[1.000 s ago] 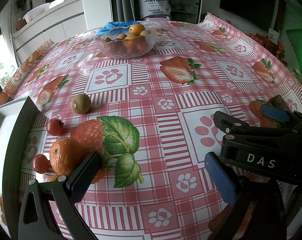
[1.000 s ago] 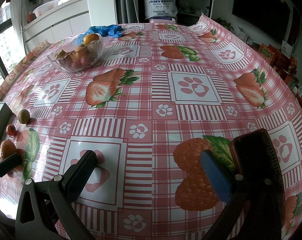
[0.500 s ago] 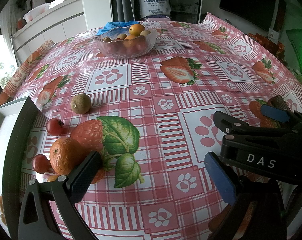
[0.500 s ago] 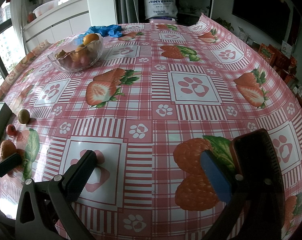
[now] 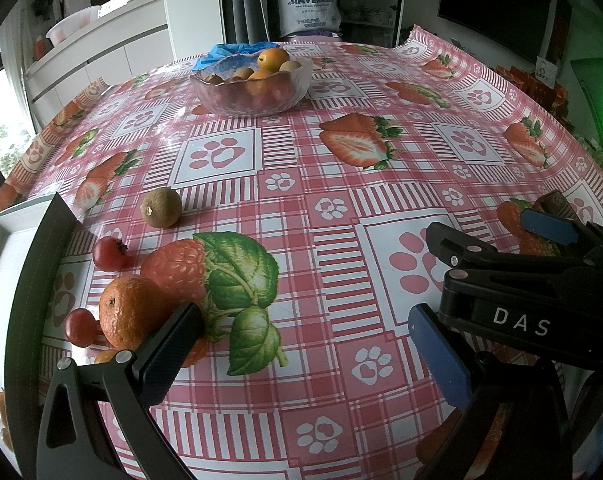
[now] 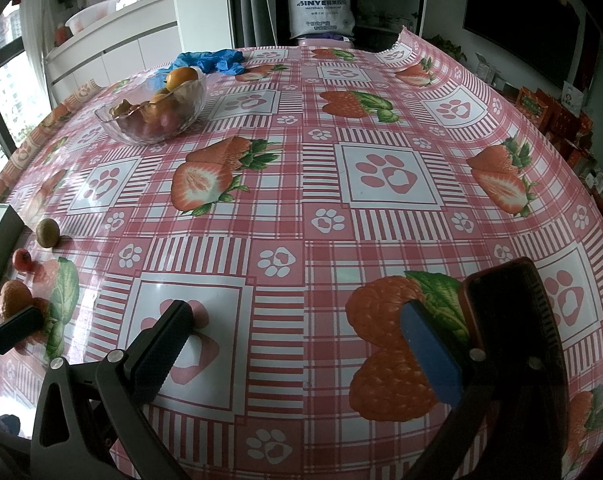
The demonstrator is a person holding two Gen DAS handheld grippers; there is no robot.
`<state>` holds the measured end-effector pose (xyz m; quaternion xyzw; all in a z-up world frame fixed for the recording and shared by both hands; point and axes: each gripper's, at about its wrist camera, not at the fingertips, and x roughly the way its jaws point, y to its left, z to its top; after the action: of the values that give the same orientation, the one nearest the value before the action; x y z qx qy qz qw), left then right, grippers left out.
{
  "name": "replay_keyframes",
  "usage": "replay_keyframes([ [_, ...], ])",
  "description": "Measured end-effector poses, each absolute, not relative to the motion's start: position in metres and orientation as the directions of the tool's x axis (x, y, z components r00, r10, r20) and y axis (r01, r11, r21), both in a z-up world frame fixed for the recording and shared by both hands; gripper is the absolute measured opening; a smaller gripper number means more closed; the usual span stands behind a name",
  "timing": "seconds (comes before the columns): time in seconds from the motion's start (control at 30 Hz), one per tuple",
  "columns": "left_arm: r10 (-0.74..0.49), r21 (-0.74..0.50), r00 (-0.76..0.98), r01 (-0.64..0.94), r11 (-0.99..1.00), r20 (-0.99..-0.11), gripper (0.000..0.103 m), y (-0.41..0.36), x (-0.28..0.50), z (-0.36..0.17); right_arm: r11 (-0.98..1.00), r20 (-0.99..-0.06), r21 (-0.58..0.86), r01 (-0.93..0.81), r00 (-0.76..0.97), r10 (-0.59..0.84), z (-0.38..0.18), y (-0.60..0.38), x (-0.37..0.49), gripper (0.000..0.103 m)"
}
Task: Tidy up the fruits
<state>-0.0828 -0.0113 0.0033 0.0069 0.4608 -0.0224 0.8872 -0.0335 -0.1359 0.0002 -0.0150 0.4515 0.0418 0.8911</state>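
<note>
Wide bare stretch of table across the middle, white tray at the 9 o'clock edge, glass bowl of fruit far off at 12 o'clock. No change from the earlier frames, nothing moved. Left claw spread open and empty, orange touching its 9 o'clock finger, cherry tomatoes and brown fruit at 10 o'clock; right claw open, empty, over bare cloth.

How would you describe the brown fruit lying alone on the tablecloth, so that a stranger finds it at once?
Start at the white tray on the left edge of the table. Just beside its far corner lies a round brown fruit, resting on the checked cloth. Unlike the shiny red tomatoes and the orange nearer the camera, it is dull and greenish-brown.
</note>
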Motion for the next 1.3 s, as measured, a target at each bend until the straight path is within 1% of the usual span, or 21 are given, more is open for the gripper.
replay_keyframes([
  [0.5, -0.033, -0.008, 0.572, 0.046, 0.999, -0.82, 0.103, -0.011, -0.083, 0.003, 0.995, -0.812, 0.008, -0.096, 0.58, 0.062, 0.0, -0.136, -0.033, 0.103],
  [0.63, -0.044, -0.024, 0.531, 0.043, 0.999, -0.846, 0.103, -0.008, -0.086, 0.01, 0.992, -0.805, 0.024, -0.128, 0.586, 0.095, 0.0, -0.139, -0.036, 0.103],
  [0.7, -0.054, -0.031, 0.568, 0.049, 0.998, -0.821, 0.103, -0.001, -0.098, 0.025, 0.991, -0.807, 0.031, -0.128, 0.582, 0.101, 0.0, -0.14, -0.036, 0.103],
  [0.8, -0.035, -0.007, 0.636, 0.046, 0.999, -0.771, 0.103, 0.016, -0.126, 0.049, 0.991, -0.839, 0.026, -0.13, 0.536, 0.092, 0.003, -0.137, -0.035, 0.103],
  [0.83, -0.027, 0.0, 0.648, 0.042, 0.999, -0.761, 0.103, 0.024, -0.136, 0.054, 0.991, -0.842, 0.046, -0.128, 0.528, 0.108, 0.006, -0.134, -0.039, 0.103],
  [0.9, -0.003, 0.012, 0.653, 0.019, 1.0, -0.758, 0.103, 0.043, -0.154, 0.059, 0.981, -0.824, 0.094, -0.168, 0.54, 0.171, 0.016, -0.124, -0.051, 0.103],
  [0.97, 0.012, 0.01, 0.645, -0.007, 1.0, -0.764, 0.103, 0.061, -0.165, 0.061, 0.959, -0.8, 0.12, -0.258, 0.546, 0.248, 0.026, -0.101, -0.069, 0.103],
  [1.1, 0.051, 0.003, 0.617, -0.078, 0.997, -0.785, 0.103, 0.097, -0.186, 0.061, 0.905, -0.778, 0.121, -0.407, 0.527, 0.341, 0.035, -0.051, -0.09, 0.103],
  [1.2, 0.081, 0.014, 0.621, -0.112, 0.994, -0.78, 0.103, 0.115, -0.197, 0.066, 0.871, -0.773, 0.093, -0.482, 0.517, 0.368, 0.038, -0.012, -0.095, 0.103],
  [1.3, 0.122, 0.044, 0.623, -0.139, 0.989, -0.773, 0.103, 0.128, -0.201, 0.07, 0.866, -0.777, 0.104, -0.489, 0.503, 0.378, 0.036, 0.012, -0.086, 0.101],
])
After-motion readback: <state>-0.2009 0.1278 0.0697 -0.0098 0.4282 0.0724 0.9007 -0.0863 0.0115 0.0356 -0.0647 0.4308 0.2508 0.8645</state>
